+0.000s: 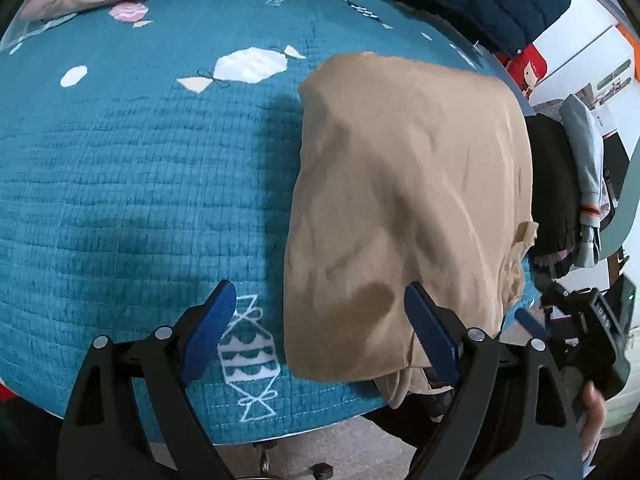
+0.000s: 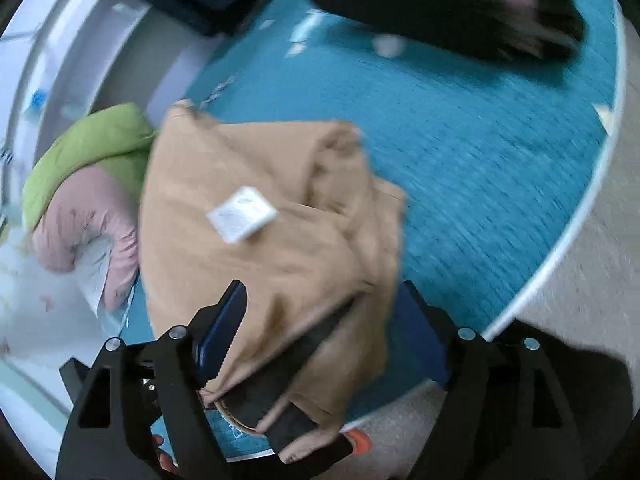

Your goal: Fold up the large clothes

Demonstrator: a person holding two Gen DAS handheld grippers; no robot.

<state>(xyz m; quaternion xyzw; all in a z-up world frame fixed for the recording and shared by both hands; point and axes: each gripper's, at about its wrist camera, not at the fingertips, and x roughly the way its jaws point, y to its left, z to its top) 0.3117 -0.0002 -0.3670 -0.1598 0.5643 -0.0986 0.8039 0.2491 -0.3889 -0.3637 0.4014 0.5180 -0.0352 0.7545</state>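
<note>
Lying folded on the quilted bench, the tan garment sits released; both hand-held grippers, left and right, stand apart, gripping nothing.

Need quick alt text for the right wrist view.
A folded tan garment with a white label lies on a teal quilt, between the open right gripper. Green and pink clothes sit at left.

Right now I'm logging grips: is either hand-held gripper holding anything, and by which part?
Nothing is held. The left hand-held gripper is open over the quilt; the right hand-held gripper straddles the tan garment's near edge, open.
</note>
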